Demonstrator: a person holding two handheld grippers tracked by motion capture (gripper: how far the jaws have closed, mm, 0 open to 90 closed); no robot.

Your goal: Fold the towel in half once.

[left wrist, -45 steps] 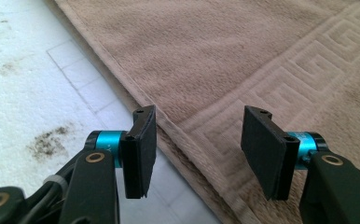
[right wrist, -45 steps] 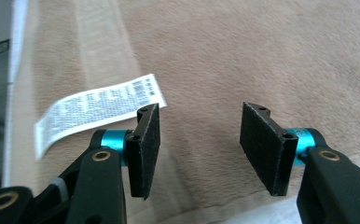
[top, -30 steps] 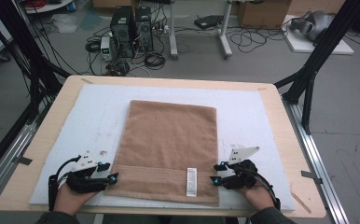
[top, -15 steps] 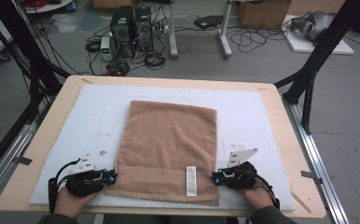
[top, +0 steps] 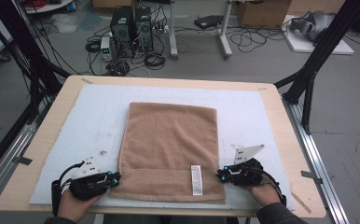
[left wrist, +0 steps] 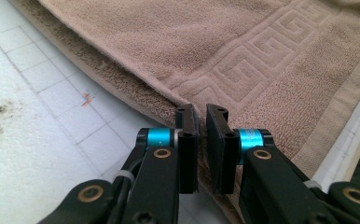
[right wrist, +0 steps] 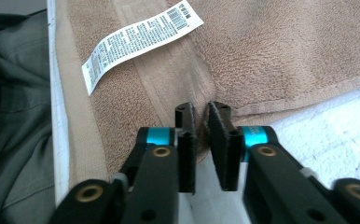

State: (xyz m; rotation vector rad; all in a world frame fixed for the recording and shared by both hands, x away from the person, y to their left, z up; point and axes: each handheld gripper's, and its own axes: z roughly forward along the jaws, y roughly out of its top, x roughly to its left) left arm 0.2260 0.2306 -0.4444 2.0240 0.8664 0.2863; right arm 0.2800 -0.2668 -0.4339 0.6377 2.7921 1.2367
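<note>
A tan towel (top: 169,144) lies flat on the white mat, its white care label (top: 196,179) near the front hem. My left gripper (top: 114,178) sits at the towel's front left edge. Its jaws have just been closing and now pinch the towel's (left wrist: 243,56) edge at the left gripper's (left wrist: 201,114) tips. My right gripper (top: 220,176) sits at the front right edge. Its jaws closed and have just been opening slightly, with a pucker of towel (right wrist: 285,51) still squeezed between the right gripper's (right wrist: 202,114) pads. The label (right wrist: 141,35) lies beyond them.
The white mat (top: 75,130) covers most of the wooden table (top: 271,93). Black frame posts stand at both back corners. Computers and cables lie on the floor beyond the far edge. The person's sleeve (right wrist: 15,140) is close to the right gripper.
Both grippers' jaws have come together on the towel's side edges near the front hem. The hands have barely shifted, and the towel lies as before.
</note>
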